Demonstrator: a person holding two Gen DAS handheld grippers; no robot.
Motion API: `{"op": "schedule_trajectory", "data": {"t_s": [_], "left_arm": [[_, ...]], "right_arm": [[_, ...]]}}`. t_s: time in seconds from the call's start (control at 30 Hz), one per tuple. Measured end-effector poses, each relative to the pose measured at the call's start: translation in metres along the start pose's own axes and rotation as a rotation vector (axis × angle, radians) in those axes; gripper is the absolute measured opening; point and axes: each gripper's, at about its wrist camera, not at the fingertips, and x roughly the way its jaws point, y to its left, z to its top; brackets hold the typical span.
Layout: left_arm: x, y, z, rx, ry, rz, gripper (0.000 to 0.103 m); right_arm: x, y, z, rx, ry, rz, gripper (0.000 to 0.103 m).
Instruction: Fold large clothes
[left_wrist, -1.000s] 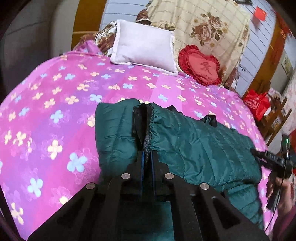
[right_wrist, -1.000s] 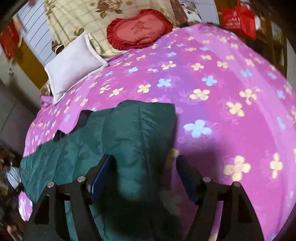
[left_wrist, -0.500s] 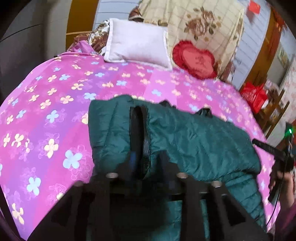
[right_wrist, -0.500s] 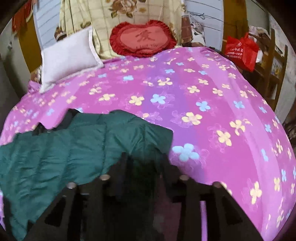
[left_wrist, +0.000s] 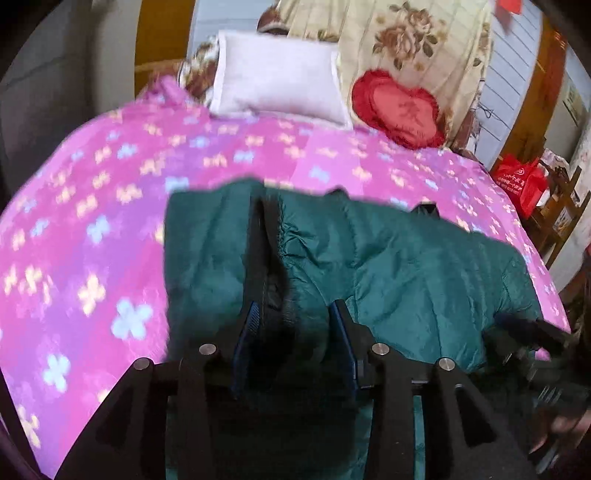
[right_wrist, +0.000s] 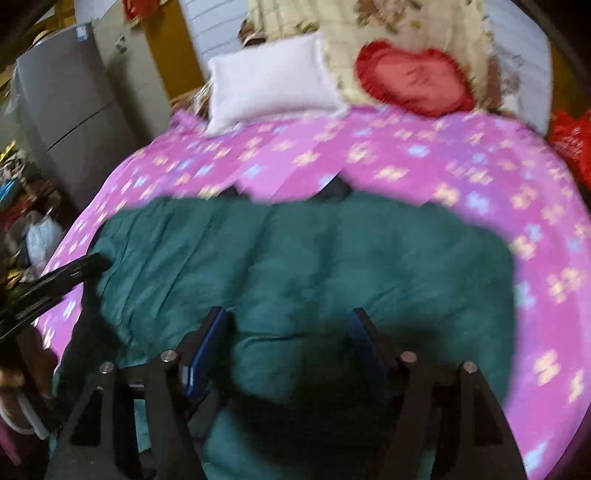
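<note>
Your left fingers (left_wrist: 245, 341) stand parted, straddling the dark zip edge (left_wrist: 267, 251) of the green puffer jacket (left_wrist: 406, 266) without pinching it; the left gripper (left_wrist: 291, 339) hovers low over the coat's left end, pointing toward the headboard. The jacket lies spread across the near half of the pink flowered bed (left_wrist: 92, 221), well short of the white pillow (left_wrist: 277, 88) and the red heart cushion (left_wrist: 399, 107).

Judging by its quilted bulk, the coat is light but puffy and slick: it will spring back from a fold and slide against itself, so take it at a seam, the hem or the zip placket, where the cloth is firmer, not in the middle of a padded panel.

Further right, your right gripper (right_wrist: 288, 350) is also released, its fingers (right_wrist: 205, 350) wide apart above the jacket's (right_wrist: 295, 258) middle, angled down and forward over the bed (right_wrist: 480, 166). Both views are blurred, so whether any pad touches the fabric cannot be told
</note>
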Motion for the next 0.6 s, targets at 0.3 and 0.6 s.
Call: {"op": "schedule_trajectory", "data": {"t_s": [0.3,0.6], "left_arm": [[-0.012,-0.008,-0.003,0.027,-0.043,-0.001,0.02],[-0.013,-0.014,0.0,0.056,-0.085,0.033,0.021]], "right_arm": [[-0.035,0.002,-0.02,-0.046,-0.048,0.007,0.07],[-0.057,-0.068,-0.006,0.111,-0.11,-0.191,0.07]]}}
